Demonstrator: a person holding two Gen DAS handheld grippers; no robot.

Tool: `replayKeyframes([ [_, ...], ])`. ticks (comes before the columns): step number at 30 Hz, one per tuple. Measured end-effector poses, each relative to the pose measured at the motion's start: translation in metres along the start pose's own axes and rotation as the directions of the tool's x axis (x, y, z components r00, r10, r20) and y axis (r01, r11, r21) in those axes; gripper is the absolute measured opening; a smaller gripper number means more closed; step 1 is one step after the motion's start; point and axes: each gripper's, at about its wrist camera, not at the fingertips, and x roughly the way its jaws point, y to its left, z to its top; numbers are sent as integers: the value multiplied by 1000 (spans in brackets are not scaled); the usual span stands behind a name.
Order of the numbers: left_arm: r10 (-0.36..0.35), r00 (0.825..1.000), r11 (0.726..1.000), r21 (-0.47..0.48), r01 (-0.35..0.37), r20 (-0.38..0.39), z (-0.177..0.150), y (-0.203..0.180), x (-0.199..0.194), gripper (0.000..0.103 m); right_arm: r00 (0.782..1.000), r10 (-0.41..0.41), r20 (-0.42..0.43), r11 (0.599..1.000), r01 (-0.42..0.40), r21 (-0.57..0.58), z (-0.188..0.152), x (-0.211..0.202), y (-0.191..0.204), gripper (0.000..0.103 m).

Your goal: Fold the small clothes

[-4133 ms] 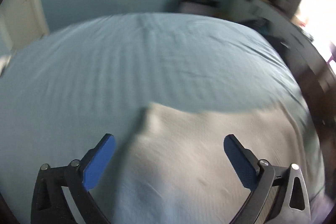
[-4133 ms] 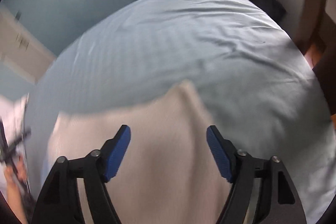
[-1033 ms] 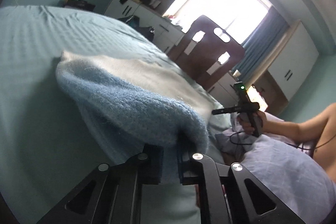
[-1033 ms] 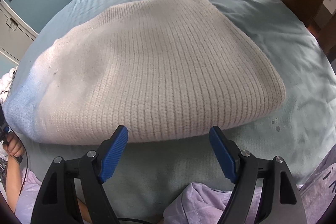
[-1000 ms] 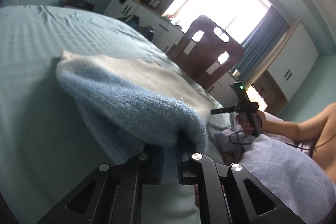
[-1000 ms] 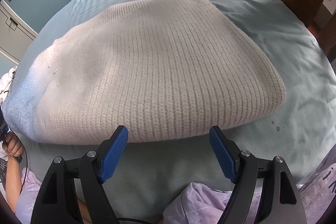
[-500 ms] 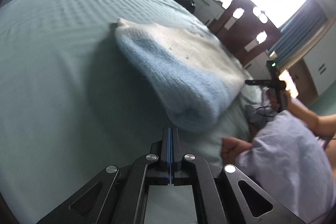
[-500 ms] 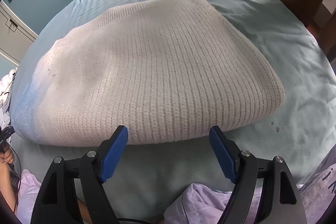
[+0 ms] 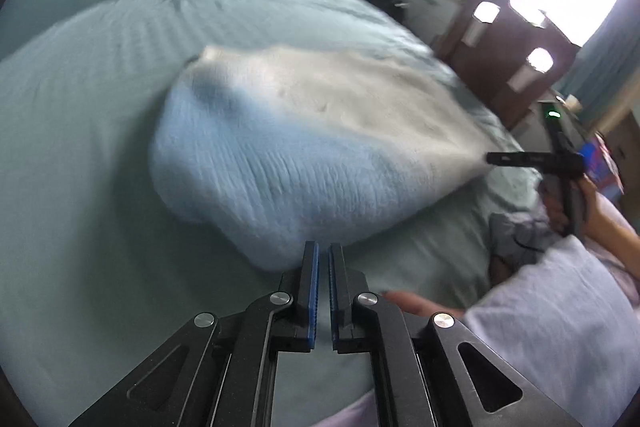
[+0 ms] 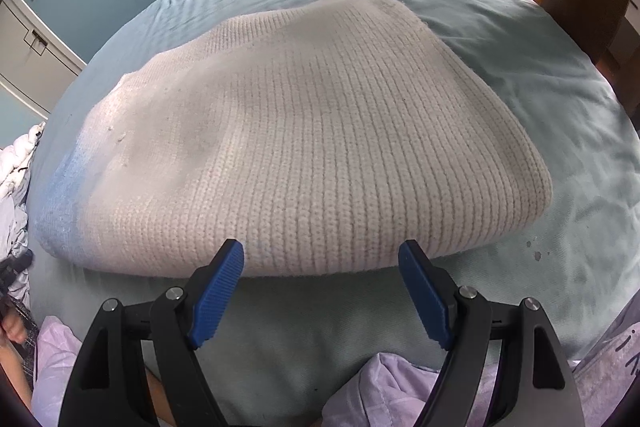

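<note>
Right wrist view: the knitted sweater lies folded into a thick pad on the bed, its near edge just beyond my right fingers, which stand wide and empty. I judge the fold mostly done, perhaps one more or a tidy-up left. A second ago my left fingers pinched its blue end; now they are closed on nothing.

sweater: lies on the bed, middle of the right wrist view
right gripper: at 6 o'clock of the sweater, just short of its near edge
left gripper: at the sweater's near edge
chair: 2 o'clock, behind the bed
</note>
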Motion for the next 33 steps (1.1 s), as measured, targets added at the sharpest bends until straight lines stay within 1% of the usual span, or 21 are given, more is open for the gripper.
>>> replayKeyframes([
  [1,28,1000,997,-72,-29,-12,-5,3,7,3,1000,10,-2,1000,-10,2,0,0,0,77],
  [3,99,992,973,-200,-113,-77,-17,3,18,3,999,41,-12,999,-41,-2,-1,1,2,77],
  [5,115,991,959,-252,-128,-68,-24,-10,16,3,998,59,-16,998,-59,-28,-2,1,6,77],
  [7,195,980,956,-218,-197,-30,-26,-27,6,3,999,52,-15,997,-53,-55,-3,2,12,77],
  [9,290,956,944,-178,-278,41,-22,-42,-8,3,999,39,0,997,-39,-72,-2,1,18,77],
  [11,326,938,934,-193,-301,115,-19,-44,-25,3,999,31,14,996,-30,-85,-2,-1,21,77],
  [12,324,935,933,-213,-290,146,-17,-39,-34,3,999,28,20,995,-26,-94,-3,-2,23,77],
  [14,291,944,927,-290,-238,157,-17,-23,-39,3,999,24,28,994,-21,-109,-4,-4,24,77],
  [15,246,957,909,-379,-173,153,-20,-5,-40,3,999,24,35,993,-20,-115,-5,-5,24,77],
  [16,186,969,875,-476,-88,163,-28,14,-40,3,999,25,39,993,-20,-117,-4,-6,24,77],
  [18,95,972,810,-584,51,217,-40,35,-37,3,999,28,43,993,-22,-115,-3,-6,24,77],
  [19,69,970,801,-593,86,235,-44,36,-34,3,999,28,43,993,-23,-113,-2,-6,23,77],
  [20,59,971,805,-587,91,232,-43,35,-32,3,999,28,41,994,-23,-110,-2,-5,23,77],
  [21,59,975,810,-582,78,212,-43,34,-29,3,999,27,39,994,-23,-109,-2,-4,23,77],
  [23,95,979,843,-538,16,179,-41,29,-24,3,999,23,33,994,-19,-111,-1,-1,24,77],
  [25,182,961,866,-497,-56,207,-42,26,-32,3,999,18,30,993,-15,-118,-1,0,26,77],
  [27,250,950,867,-481,-134,186,-46,28,-33,3,999,13,31,992,-9,-127,-2,0,28,77],
  [28,262,949,869,-471,-152,177,-48,30,-32,3,999,11,32,991,-7,-131,-1,0,29,77],
  [30,284,950,845,-501,-184,131,-51,43,-32,3,999,7,33,990,-3,-140,-2,1,31,77],
  [31,317,944,819,-530,-220,98,-55,53,-31,3,1000,6,31,990,-1,-144,-2,2,32,77],
  [33,392,919,788,-528,-315,35,-58,63,-27,3,1000,4,26,989,0,-147,-2,4,33,77],
])
